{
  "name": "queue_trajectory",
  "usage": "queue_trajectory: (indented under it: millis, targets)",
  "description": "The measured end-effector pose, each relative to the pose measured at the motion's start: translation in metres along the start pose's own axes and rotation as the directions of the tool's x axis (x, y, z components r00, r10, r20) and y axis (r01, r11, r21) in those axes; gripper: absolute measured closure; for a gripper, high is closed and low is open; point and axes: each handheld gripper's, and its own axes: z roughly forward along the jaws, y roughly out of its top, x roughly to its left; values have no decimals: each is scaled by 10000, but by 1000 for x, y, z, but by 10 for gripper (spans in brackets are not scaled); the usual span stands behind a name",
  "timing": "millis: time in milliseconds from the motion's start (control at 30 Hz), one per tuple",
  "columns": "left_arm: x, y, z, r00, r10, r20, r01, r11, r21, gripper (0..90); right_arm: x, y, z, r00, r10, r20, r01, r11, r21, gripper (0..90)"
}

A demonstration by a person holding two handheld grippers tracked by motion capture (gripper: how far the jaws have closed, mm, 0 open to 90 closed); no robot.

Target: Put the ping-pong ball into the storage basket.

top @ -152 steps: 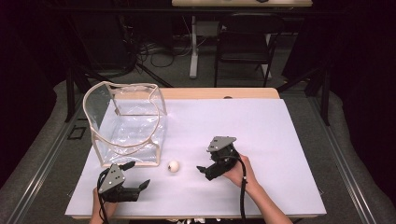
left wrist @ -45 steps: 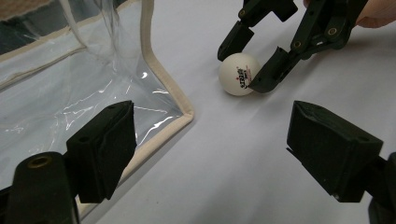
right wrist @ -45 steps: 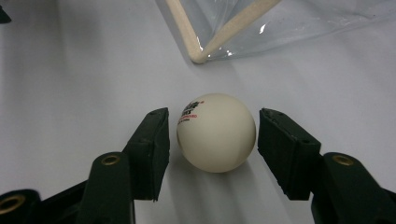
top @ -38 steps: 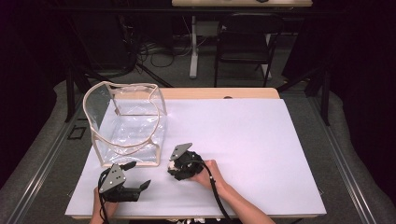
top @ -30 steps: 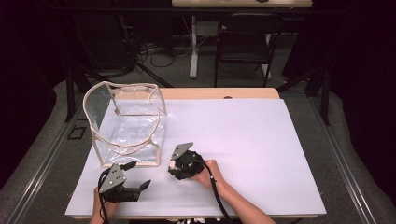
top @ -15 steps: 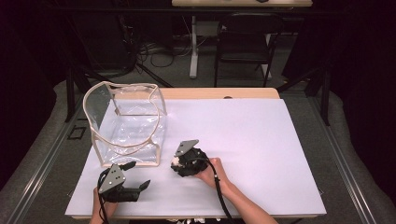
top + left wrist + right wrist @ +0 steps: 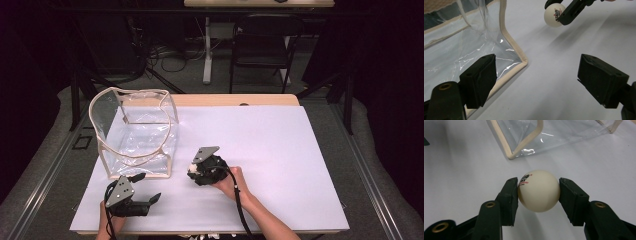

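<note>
Ping-pong ball (image 7: pixel 538 191): one, white, with small red and black print, clamped between the two jaws of the right tool (image 7: pixel 194 168), near the front edge of the surface (image 7: pixel 280 145) and a little left of its middle; the left gripper view puts it clear of the white sheet with its shadow beneath. Clear plastic bag (image 7: pixel 137 131): one, beige-trimmed, standing open-topped toward the front-left corner, just beside the ball's position. Left tool (image 7: pixel 541 82): one, jaws wide apart and empty, by the front edge near the bag's front corner. Handling note, as a judgement: the step appears to be carrying the ball to the bag; hold the pinch even across the ball's widest part, since a smooth sphere may squirt out, clear the soft rim before lowering, and release only once inside.
</note>
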Motion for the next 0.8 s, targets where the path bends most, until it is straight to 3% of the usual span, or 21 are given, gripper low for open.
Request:
queue_trajectory:
  millis: [800]
  targets:
    - [0, 0, 0, 10000, -25, 14, 25, 10000, -27, 161, -15, 2, -25, 9981, 388, 483, -370, 9986, -378, 505]
